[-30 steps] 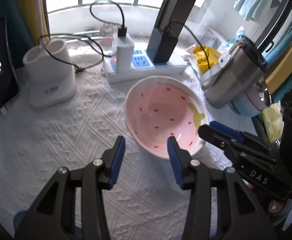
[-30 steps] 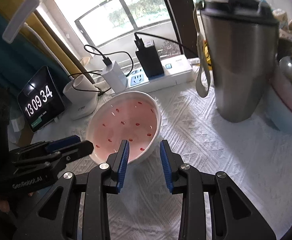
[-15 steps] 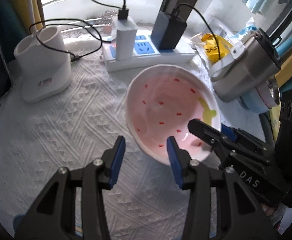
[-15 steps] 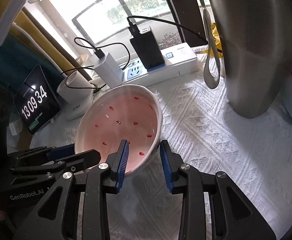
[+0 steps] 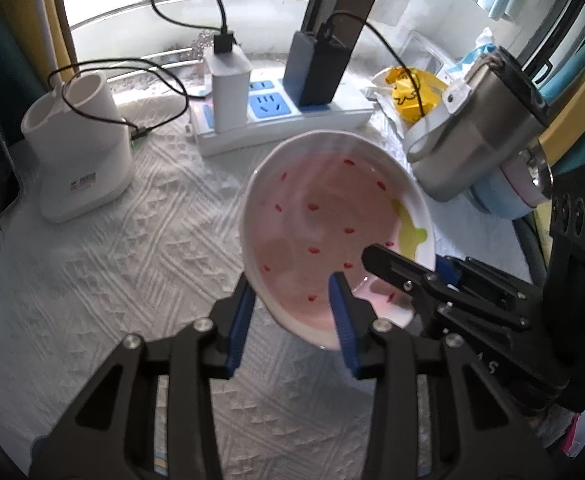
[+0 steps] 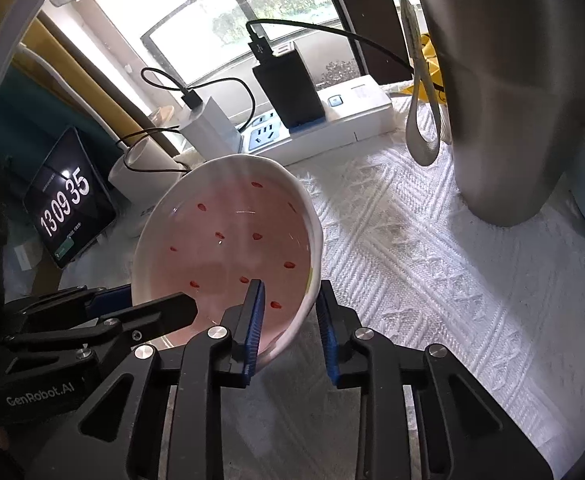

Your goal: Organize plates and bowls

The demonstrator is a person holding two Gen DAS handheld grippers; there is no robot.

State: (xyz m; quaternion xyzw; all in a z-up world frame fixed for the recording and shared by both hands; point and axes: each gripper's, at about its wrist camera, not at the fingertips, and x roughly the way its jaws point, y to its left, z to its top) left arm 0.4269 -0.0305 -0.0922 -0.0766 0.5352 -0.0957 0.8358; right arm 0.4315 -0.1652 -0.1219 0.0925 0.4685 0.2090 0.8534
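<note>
A pink strawberry-pattern bowl [image 5: 324, 224] with a white rim is tilted above the white cloth; it also shows in the right wrist view [image 6: 228, 248]. My left gripper [image 5: 292, 312] has its fingers on either side of the bowl's near rim, one inside and one outside. My right gripper [image 6: 288, 312] straddles the opposite rim the same way. Both jaws stand part-way open around the rim. Each gripper shows in the other's view: the right one in the left wrist view [image 5: 404, 268], the left one in the right wrist view [image 6: 148, 312].
A steel tumbler [image 5: 476, 140] stands right of the bowl, close in the right wrist view [image 6: 508, 88]. A blue bowl with a pink lid [image 5: 520, 184] is behind it. A power strip with chargers [image 5: 276, 120], a white holder [image 5: 80, 156] and a clock display [image 6: 68, 204] line the back and left.
Both grippers moved in onto the bowl's rim from opposite sides. The bowl has tipped up and lifted off the cloth.
</note>
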